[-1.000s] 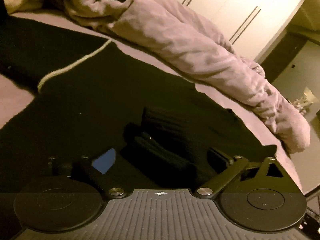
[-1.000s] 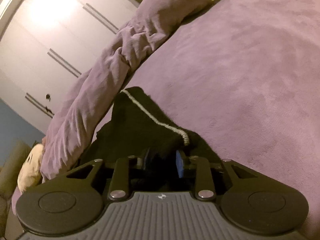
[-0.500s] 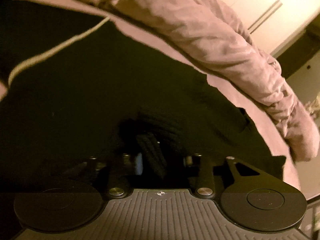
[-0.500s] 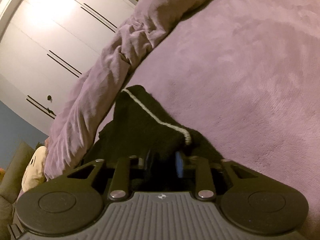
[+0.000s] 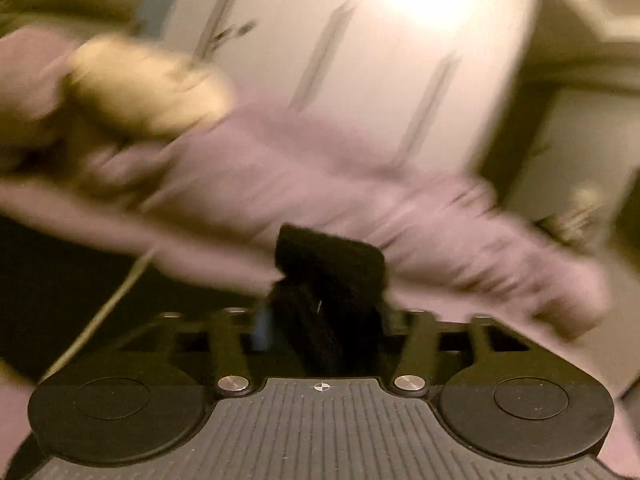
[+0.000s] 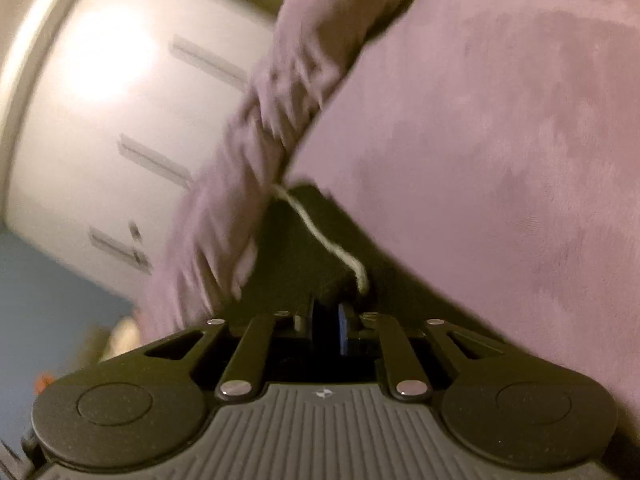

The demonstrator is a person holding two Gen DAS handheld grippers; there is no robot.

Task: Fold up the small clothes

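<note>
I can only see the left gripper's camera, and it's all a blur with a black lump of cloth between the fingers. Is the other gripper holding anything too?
Observer: Yes. The right gripper is shut on an edge of the same black garment, right by its pale trim line.
Operator: Where is that cloth in relation to the bed?
Observer: In the right view it runs forward from the fingers, between the flat purple bedspread and the bunched purple blanket.
Operator: Is that side blurry as well?
Observer: Less so; the bedspread looks fairly sharp, while the white wardrobe doors behind are smeared.
</note>
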